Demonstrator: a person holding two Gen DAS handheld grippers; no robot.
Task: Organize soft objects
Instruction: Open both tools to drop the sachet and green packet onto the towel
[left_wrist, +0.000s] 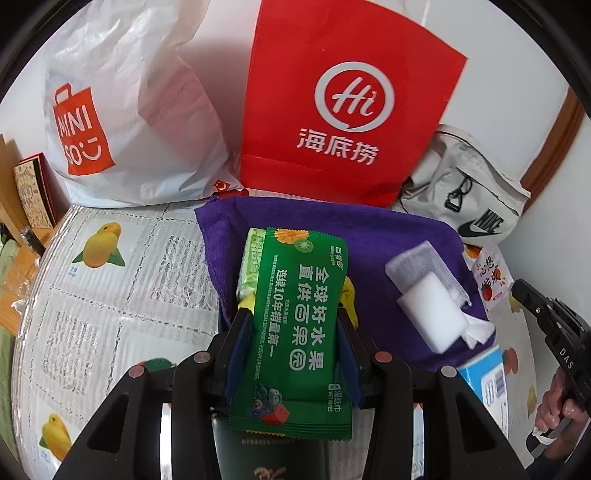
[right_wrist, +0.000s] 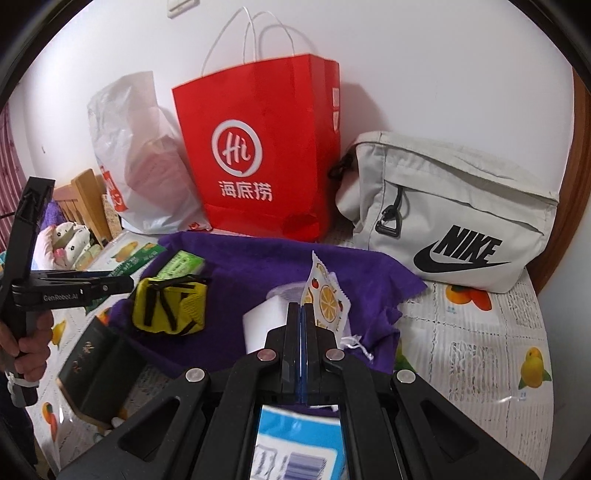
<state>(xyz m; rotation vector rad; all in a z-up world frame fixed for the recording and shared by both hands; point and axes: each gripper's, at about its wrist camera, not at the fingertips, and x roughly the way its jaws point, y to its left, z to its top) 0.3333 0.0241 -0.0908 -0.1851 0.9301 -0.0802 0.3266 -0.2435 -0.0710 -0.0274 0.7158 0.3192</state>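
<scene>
A red paper bag (right_wrist: 258, 162) stands between a white plastic bag (right_wrist: 144, 162) and a beige pouch (right_wrist: 454, 206).

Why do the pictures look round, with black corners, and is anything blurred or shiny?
Both views come through fisheye lenses, so the edges bend and darken. Left wrist: the green wipes packet is sharp, and the plastic table cover glints. Right wrist: the blue carton is blurred.

Bright, even light; soft shadows, heavy fisheye warp w/ dark corners.
</scene>
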